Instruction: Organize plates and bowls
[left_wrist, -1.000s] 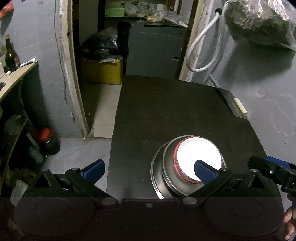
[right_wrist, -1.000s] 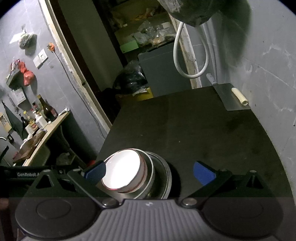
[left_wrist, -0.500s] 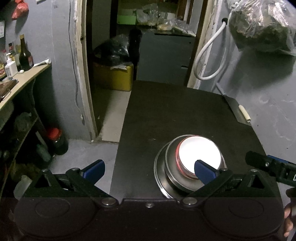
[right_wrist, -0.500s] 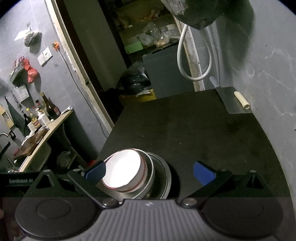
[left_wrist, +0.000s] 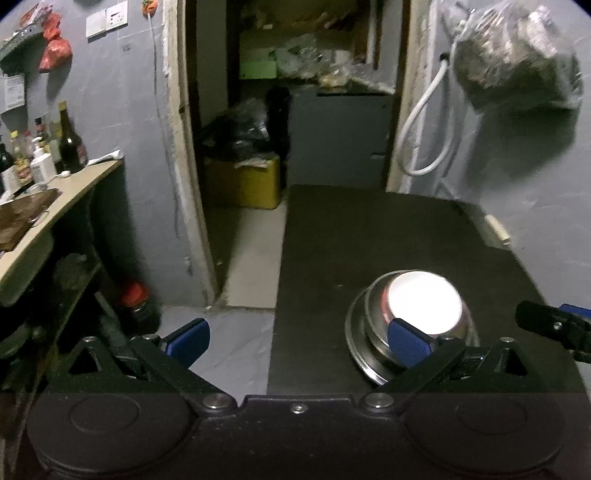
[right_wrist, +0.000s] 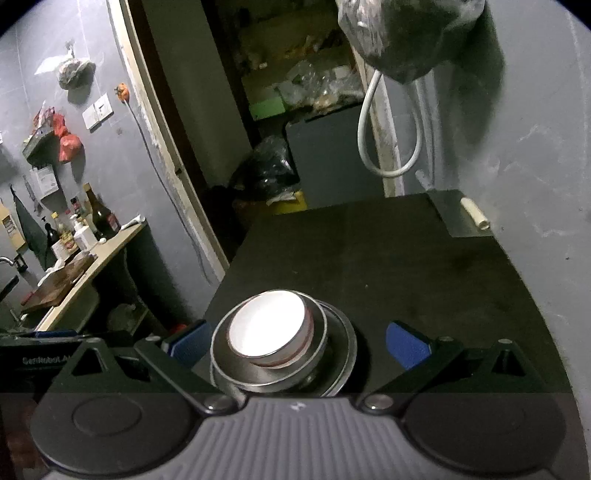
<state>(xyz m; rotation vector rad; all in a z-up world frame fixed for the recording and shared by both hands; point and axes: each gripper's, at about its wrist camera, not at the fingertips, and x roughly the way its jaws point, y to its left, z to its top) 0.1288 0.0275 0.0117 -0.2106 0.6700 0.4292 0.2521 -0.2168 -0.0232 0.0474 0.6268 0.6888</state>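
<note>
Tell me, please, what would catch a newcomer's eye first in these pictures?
The glaring white bowl nested in a metal bowl on a metal plate, near the black table's front edge. Both grippers, left and right, hang open and empty just before the stack.

The left claw (left_wrist: 297, 339) is held level with its two blue-padded fingers (left_wrist: 408, 341) spread wide apart and nothing between them. The right claw (right_wrist: 297, 341) is likewise wide open, blue fingertips (right_wrist: 406, 345) far apart and gripping nothing. In the left wrist view the tip of the right claw shows at the right edge, just beside the left one.
</note>
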